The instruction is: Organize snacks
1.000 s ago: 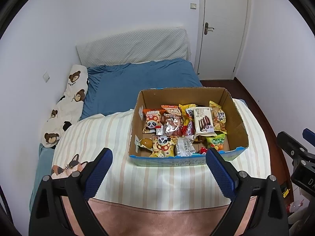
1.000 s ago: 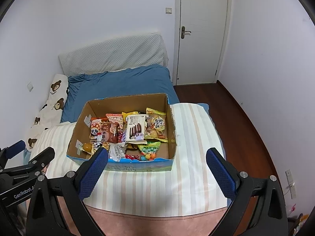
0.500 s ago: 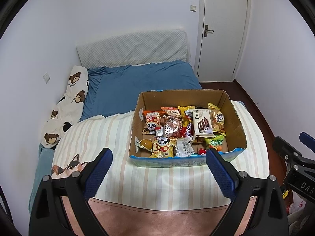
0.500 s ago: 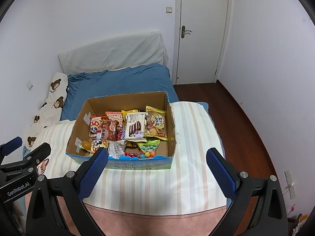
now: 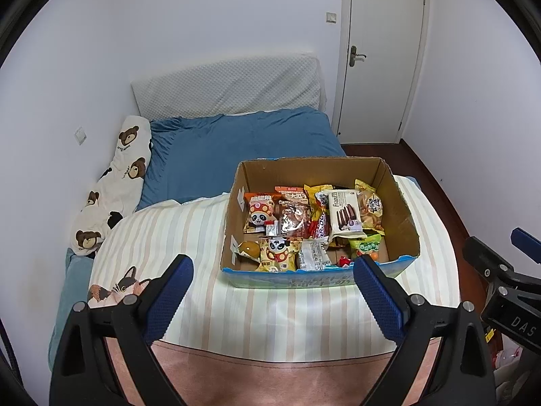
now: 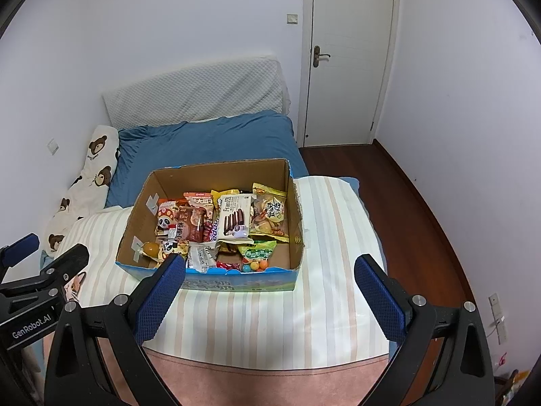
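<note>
1. The left gripper (image 5: 272,277) is hovering over the striped blanket (image 5: 189,237), its blue fingers spread wide and gripping nothing.
2. The cardboard box (image 5: 399,209) is sitting on that blanket, just ahead of both grippers, with the snack packets (image 5: 345,213) lying crowded inside it.
3. The right gripper (image 6: 270,279) is hanging beside the left one, likewise released and empty.

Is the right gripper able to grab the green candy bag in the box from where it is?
Probably yes. The right gripper is open, the cardboard box has no lid, and the green candy bag lies on top near the front wall.
</note>
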The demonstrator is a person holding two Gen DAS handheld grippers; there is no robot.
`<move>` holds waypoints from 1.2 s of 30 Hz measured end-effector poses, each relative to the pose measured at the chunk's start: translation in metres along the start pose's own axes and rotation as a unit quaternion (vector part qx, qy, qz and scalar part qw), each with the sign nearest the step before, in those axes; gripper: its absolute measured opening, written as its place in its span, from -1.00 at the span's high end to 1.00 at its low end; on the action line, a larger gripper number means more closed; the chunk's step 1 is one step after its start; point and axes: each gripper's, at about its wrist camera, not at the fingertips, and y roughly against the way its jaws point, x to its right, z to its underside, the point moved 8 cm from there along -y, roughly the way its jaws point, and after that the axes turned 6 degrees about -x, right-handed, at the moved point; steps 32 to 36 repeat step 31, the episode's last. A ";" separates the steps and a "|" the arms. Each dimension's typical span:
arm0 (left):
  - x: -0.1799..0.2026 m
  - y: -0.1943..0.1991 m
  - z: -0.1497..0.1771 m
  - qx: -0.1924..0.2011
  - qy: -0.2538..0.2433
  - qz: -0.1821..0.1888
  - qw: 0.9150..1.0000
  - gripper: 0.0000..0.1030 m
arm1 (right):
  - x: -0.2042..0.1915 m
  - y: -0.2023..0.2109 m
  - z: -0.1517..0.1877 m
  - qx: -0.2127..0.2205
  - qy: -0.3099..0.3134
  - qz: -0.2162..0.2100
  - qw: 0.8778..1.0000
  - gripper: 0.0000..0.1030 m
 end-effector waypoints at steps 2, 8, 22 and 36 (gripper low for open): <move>-0.001 -0.001 0.002 0.000 0.001 -0.002 1.000 -0.89 | 0.001 0.000 0.000 -0.001 0.001 0.000 1.000 -0.98; -0.001 -0.003 0.004 -0.003 0.003 -0.002 1.000 -0.89 | 0.001 0.000 0.000 0.000 0.002 0.000 1.000 -0.98; -0.001 -0.002 0.007 0.002 0.004 0.000 1.000 -0.88 | 0.001 0.000 0.000 0.000 0.003 -0.003 1.000 -0.98; -0.002 0.002 0.006 0.006 0.005 0.001 1.000 -0.89 | -0.001 0.008 -0.001 0.004 0.002 -0.006 1.000 -0.98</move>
